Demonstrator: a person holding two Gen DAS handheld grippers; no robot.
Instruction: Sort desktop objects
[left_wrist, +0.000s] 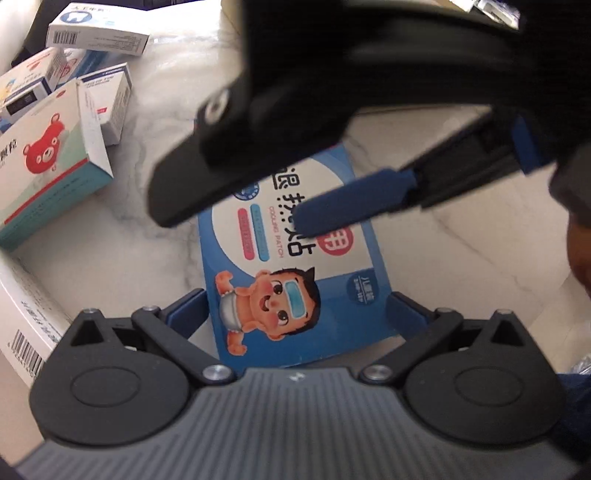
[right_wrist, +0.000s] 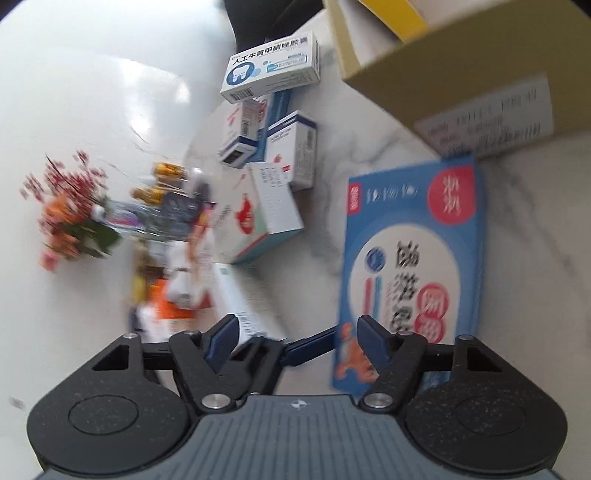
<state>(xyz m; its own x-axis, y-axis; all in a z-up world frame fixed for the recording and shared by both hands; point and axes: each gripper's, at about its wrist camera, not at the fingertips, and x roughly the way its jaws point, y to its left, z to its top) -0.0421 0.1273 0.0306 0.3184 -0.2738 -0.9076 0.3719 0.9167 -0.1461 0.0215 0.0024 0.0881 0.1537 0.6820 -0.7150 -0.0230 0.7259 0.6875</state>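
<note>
Blue box flat on marble tabletop, long axis running away from left claw, whose jaws stand wide, straddling near end, pads not seen touching. Right claw hovers over far end, half-open, empty. Left nearer.

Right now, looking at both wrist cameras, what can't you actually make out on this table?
- Left wrist view: the far end of the blue cooling patch box, hidden by the right gripper.
- Right wrist view: the clutter by the flowers, smeared by blur.
- Right wrist view: the cardboard box, cut off by the top edge; its label is unreadable.
</note>
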